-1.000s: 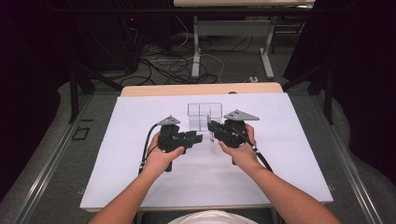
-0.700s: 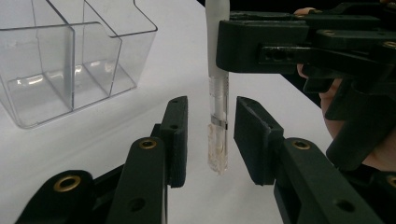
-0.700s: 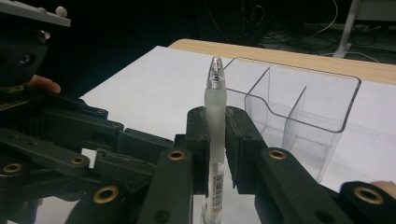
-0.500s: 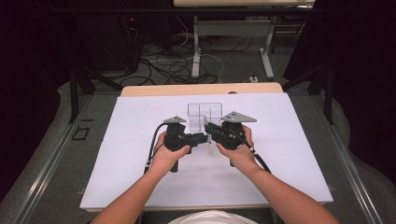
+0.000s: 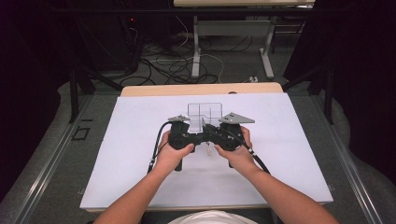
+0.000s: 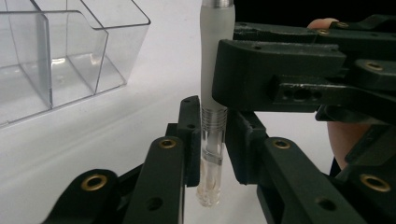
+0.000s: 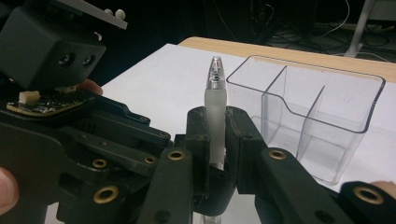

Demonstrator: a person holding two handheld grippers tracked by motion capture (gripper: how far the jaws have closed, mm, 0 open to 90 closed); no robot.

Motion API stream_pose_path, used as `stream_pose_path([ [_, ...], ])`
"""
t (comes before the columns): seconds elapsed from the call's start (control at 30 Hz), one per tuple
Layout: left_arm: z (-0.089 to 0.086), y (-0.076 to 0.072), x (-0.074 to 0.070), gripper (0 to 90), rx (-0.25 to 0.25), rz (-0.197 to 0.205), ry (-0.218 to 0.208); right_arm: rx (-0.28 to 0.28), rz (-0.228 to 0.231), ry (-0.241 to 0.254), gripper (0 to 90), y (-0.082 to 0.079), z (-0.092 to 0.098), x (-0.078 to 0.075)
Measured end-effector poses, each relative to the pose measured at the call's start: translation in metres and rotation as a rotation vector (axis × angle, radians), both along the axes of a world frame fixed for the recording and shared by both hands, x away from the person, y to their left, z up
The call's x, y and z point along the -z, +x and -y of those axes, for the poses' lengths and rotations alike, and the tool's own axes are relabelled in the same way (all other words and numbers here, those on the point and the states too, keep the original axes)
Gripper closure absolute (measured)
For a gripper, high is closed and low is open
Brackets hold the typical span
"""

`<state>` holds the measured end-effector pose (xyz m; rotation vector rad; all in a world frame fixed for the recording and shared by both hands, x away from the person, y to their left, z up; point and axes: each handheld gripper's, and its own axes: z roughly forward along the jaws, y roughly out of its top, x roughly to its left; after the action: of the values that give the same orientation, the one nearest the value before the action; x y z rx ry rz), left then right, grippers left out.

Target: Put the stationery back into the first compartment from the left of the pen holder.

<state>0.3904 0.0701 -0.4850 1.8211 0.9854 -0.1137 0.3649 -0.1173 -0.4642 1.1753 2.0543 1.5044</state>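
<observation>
Both grippers meet over the middle of the bench (image 5: 140, 140), just in front of the clear organizer (image 5: 205, 114), and between them stands a pen (image 6: 215, 93), upright. The right gripper (image 7: 216, 140) is clamped on the frosted upper barrel, tip pointing up. The left gripper (image 6: 212, 140) has its jaws around the clear lower section just beneath the threaded ring; they look tight on it, though from the left gripper view I can't quite swear the pads touch the plastic on both sides. The pen hangs a little above the white sheet, not resting on it.

I'd judge this as the two-handed step: either unscrewing the clear end from the barrel or passing the pen across. Next calls for one gripper holding firm while the other twists or lets go, keeping the pen vertical, then carrying it to a compartment of the organizer.
</observation>
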Motion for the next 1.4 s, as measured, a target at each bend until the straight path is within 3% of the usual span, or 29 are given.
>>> stream_pose_path([
  [0.17,-0.001,0.001,0.001,78.8,-0.004,-0.037,-0.017,0.001,-0.007,0.004,80.1,0.000,-0.001,0.001],
  [0.5,-0.001,0.002,0.001,79.0,-0.005,-0.044,-0.001,-0.005,-0.016,0.001,79.2,0.001,-0.001,0.002],
  [0.57,-0.002,0.002,0.002,79.0,-0.011,-0.042,0.002,-0.013,-0.018,-0.008,75.3,0.001,0.000,0.001],
  [0.67,-0.004,0.004,0.004,79.0,-0.027,-0.053,0.006,-0.021,-0.009,0.017,68.8,0.001,-0.001,0.001],
  [0.83,-0.011,0.007,0.007,79.0,-0.049,-0.056,0.015,-0.011,-0.013,-0.009,63.0,0.001,0.001,0.002],
  [0.97,-0.017,0.008,0.007,79.0,-0.066,-0.052,0.018,0.024,-0.048,-0.009,59.0,0.007,0.007,0.005],
  [1.03,-0.020,0.009,0.006,79.0,-0.079,-0.041,0.020,0.034,-0.074,-0.022,55.2,0.010,0.013,0.007],
  [1.17,-0.025,0.009,0.005,79.0,-0.094,-0.031,0.011,0.042,-0.108,-0.003,45.2,0.017,0.022,0.011],
  [1.4,-0.030,0.011,0.003,79.0,-0.113,-0.016,0.021,0.090,-0.142,-0.017,32.5,0.023,0.041,0.018],
])
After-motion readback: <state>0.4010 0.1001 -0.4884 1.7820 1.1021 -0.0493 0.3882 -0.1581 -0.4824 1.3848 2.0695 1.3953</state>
